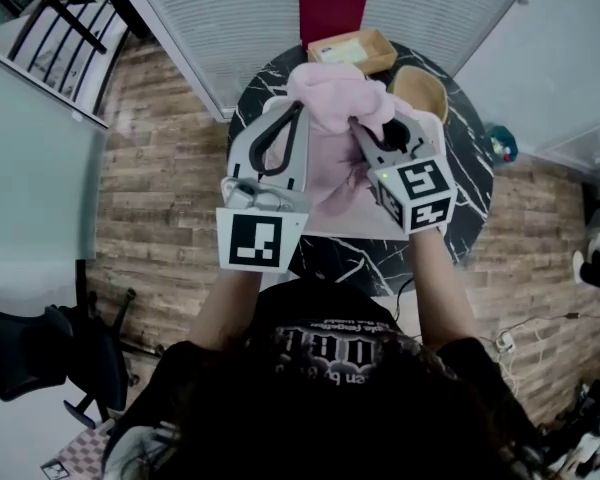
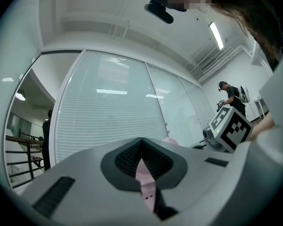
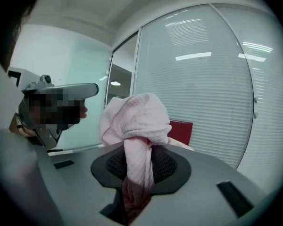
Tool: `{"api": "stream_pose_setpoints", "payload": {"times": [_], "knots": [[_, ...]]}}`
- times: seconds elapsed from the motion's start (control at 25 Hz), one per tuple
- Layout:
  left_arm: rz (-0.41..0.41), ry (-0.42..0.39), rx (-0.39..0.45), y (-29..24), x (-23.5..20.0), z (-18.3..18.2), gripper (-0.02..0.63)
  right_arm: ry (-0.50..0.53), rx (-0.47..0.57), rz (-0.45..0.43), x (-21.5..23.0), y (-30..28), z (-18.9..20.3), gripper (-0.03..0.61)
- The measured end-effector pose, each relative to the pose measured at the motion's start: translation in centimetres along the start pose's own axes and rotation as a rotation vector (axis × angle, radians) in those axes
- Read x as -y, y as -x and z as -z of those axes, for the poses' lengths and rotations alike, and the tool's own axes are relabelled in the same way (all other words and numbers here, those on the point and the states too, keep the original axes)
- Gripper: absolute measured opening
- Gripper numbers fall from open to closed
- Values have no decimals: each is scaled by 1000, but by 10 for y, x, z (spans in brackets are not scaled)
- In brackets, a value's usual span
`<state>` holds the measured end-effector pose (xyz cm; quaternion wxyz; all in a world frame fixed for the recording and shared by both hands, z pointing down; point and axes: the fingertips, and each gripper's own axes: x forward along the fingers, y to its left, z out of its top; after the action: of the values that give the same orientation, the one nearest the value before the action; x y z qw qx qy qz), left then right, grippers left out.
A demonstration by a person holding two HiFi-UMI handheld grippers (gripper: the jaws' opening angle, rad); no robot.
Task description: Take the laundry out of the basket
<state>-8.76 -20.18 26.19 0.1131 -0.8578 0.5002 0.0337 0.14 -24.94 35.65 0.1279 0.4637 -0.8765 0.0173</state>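
A pink garment point(image 1: 335, 96) is bunched up in the air above the white laundry basket point(image 1: 325, 230), which stands on a round black marble table point(image 1: 470, 183). My right gripper point(image 1: 356, 126) is shut on a fold of this garment point(image 3: 134, 119), and the bundle rises over its jaws point(image 3: 137, 149). My left gripper point(image 1: 300, 108) reaches the garment's left side. Its jaws point(image 2: 141, 147) meet at the tips with a thin pink strip point(image 2: 146, 182) pinched between them. More pink cloth hangs down into the basket between the two grippers.
At the table's far edge stand a wooden tray point(image 1: 355, 50), a woven bowl point(image 1: 420, 90) and a dark red box point(image 1: 332, 3). Glass walls with blinds close the back. A black chair point(image 1: 40, 353) stands on the wooden floor at the left. Another person point(image 2: 233, 98) stands far off.
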Motion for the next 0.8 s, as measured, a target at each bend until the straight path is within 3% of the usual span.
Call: {"api": "stream_pose_setpoints", "payload": {"times": [0.8], "knots": [[-45,-10,67,4,17,-39,0,25,216,148,25,72,-77,110]]}}
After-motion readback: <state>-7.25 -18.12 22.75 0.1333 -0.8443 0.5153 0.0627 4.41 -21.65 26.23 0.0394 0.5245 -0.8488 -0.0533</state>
